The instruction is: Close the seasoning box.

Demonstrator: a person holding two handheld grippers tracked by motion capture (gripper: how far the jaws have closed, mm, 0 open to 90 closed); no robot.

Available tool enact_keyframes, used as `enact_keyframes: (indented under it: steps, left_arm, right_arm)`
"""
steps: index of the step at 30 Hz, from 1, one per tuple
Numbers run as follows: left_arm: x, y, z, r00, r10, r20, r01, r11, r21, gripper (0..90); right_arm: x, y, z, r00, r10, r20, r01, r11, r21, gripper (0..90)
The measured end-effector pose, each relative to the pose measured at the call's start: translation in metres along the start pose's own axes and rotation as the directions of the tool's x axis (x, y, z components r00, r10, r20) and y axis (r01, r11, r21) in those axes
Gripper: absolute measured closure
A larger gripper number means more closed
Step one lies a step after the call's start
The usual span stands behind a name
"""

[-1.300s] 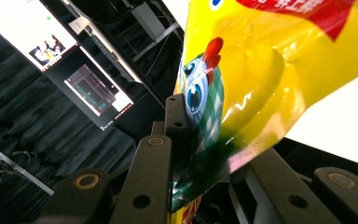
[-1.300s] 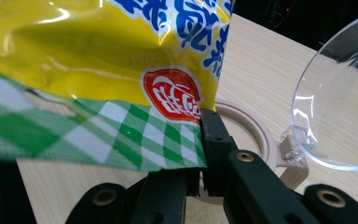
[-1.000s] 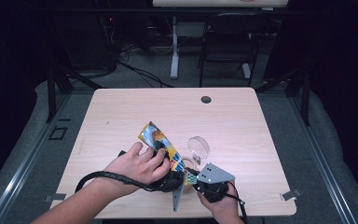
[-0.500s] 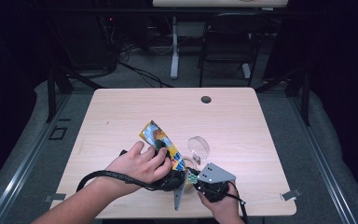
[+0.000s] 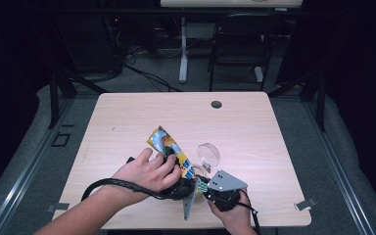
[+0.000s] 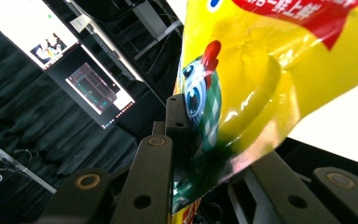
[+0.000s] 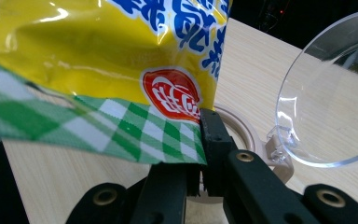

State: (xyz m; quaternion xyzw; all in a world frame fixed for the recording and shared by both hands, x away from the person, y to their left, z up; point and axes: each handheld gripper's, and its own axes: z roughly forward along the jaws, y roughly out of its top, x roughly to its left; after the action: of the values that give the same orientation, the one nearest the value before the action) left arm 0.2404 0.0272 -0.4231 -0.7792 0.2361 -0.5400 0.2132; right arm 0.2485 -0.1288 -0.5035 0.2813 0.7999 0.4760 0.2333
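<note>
A yellow snack bag [image 5: 165, 143] with blue lettering and a green check edge slants up off the table near the front. In the left gripper view the left gripper [image 6: 185, 122] is shut on the bag [image 6: 256, 79] near a cartoon rooster print. The right gripper view has the right gripper [image 7: 199, 140] shut on the bag's green check seam [image 7: 121, 130]. From above, a hand covers the left gripper [image 5: 186, 182], and the right gripper [image 5: 204, 187] with its grey plate sits close beside it at the front edge.
A small beige container [image 7: 243, 131] with its clear round lid [image 5: 209, 153] hinged open stands on the wooden table [image 5: 274, 137] just right of the bag. A dark cable hole [image 5: 216, 104] is at the far edge. Chairs and desk legs stand beyond the table.
</note>
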Motion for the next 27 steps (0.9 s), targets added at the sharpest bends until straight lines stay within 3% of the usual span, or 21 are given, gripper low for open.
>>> enact_keyframes:
  steps: [27]
  left_arm:
    - [-0.0083, -0.0047, 0.0038, 0.9981, -0.055, 0.029, 0.055, 0.9982, -0.021, 82.9]
  right_arm:
    - [0.002, -0.0003, 0.0028, 0.9997, -0.018, 0.018, 0.018, 1.0, 0.006, 88.3]
